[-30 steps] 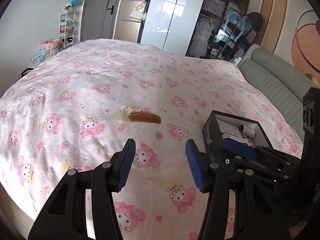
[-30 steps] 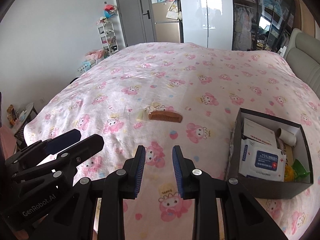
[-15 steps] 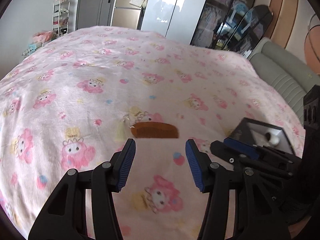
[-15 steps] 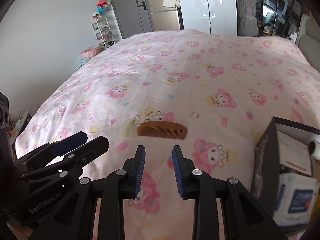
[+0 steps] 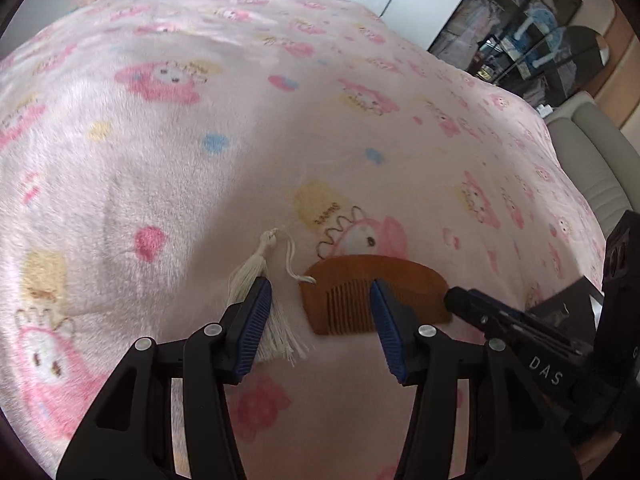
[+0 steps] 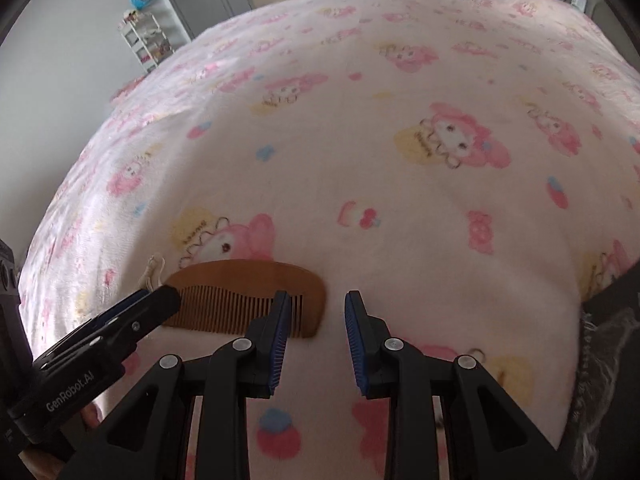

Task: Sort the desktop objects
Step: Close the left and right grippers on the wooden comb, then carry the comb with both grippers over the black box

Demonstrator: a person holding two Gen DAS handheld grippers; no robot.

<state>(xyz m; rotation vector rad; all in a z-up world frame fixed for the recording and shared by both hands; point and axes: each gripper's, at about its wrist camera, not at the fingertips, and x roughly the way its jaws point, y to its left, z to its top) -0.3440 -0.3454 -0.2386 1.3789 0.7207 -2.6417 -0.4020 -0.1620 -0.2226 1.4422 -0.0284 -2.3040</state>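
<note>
A brown wooden comb (image 5: 360, 292) with a cream tassel (image 5: 256, 276) lies flat on the pink bed cover. My left gripper (image 5: 320, 304) is open, low over the comb's left end, one finger by the tassel and one over the teeth. In the right wrist view the comb (image 6: 240, 292) lies at lower left. My right gripper (image 6: 314, 312) is open and empty just right of the comb's right end, its left finger overlapping the comb's edge. A black box (image 6: 612, 320) stands at the right edge.
The pink cartoon-print bed cover (image 5: 200, 140) fills both views. A grey headboard (image 5: 596, 152) is at the right. Wardrobes (image 5: 500, 20) and a white shelf rack (image 6: 148, 40) stand beyond the bed's far end.
Both grippers have moved forward and down toward the comb, which now lies right at their fingertips. The box has slid out to the right edge of view.
</note>
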